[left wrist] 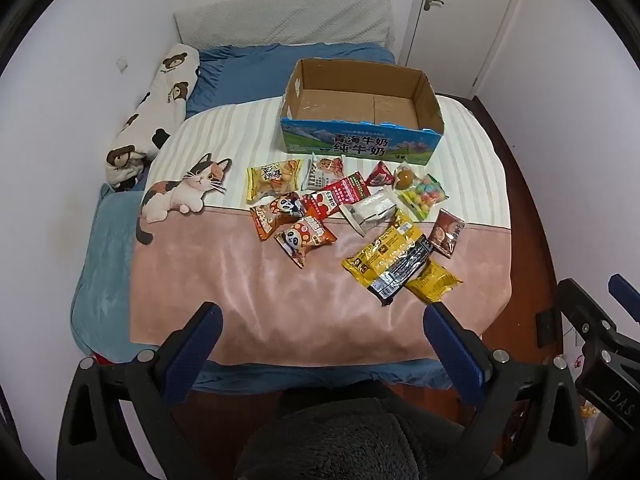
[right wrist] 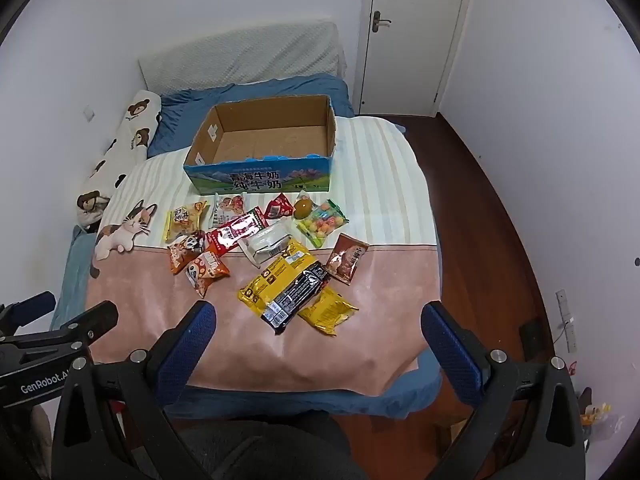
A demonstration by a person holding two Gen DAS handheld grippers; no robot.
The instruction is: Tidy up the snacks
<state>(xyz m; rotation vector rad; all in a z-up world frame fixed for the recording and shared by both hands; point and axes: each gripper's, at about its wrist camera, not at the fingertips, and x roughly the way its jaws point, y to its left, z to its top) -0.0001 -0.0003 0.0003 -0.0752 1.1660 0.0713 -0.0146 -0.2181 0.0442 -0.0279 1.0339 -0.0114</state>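
Snack packets (left wrist: 344, 216) lie on the bed (left wrist: 240, 292) before the box (left wrist: 360, 120).

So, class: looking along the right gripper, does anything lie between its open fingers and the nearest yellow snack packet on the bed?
Nothing visible does. Only bare pink blanket lies between the right gripper and the yellow packet; the gripper is open and holds nothing.

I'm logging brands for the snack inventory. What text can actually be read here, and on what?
"青海牛奶 纯牛奶": front of the cardboard box.
"GenRobot.A", cut off: body of the left gripper.
"DAS", cut off: body of the right gripper.
Print on the snack packets: too small or blurred to read.
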